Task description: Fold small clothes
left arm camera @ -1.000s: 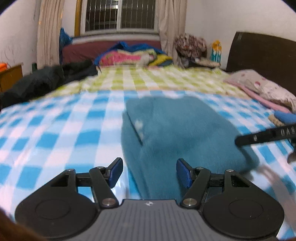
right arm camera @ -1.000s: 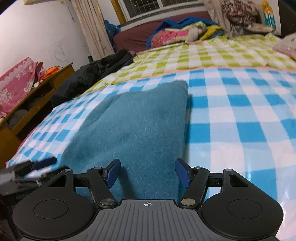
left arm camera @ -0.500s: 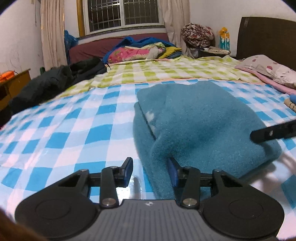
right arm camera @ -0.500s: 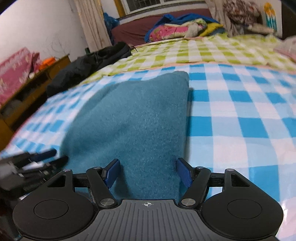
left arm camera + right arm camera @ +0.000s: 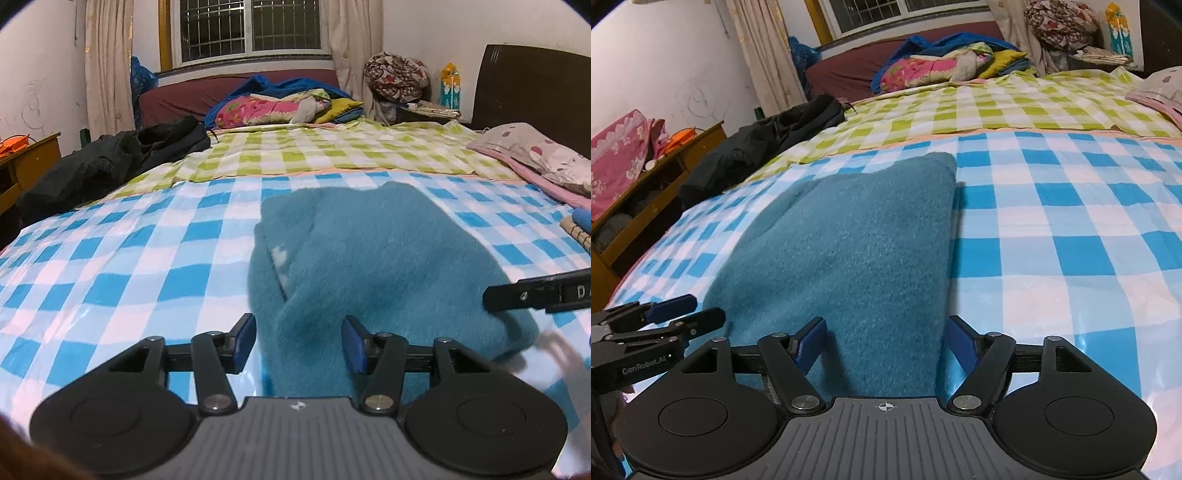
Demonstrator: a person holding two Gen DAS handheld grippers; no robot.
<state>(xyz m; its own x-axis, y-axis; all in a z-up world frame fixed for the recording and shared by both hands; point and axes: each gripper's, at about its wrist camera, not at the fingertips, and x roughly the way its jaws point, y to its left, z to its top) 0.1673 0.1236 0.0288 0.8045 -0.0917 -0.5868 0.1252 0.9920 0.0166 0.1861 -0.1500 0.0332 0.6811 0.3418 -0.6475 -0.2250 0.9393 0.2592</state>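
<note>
Now teal fleece garment [image 5: 376, 258] on checked sheet [image 5: 110, 280]

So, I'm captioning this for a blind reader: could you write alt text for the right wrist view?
A folded teal fleece garment lies on a blue-checked sheet, its near edge between the open right gripper. The left gripper reaches in at the left.

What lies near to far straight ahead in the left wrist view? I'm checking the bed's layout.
Left gripper → teal fleece garment → blue checked sheet → green checked sheet → pile of bright bedding → barred window.
</note>
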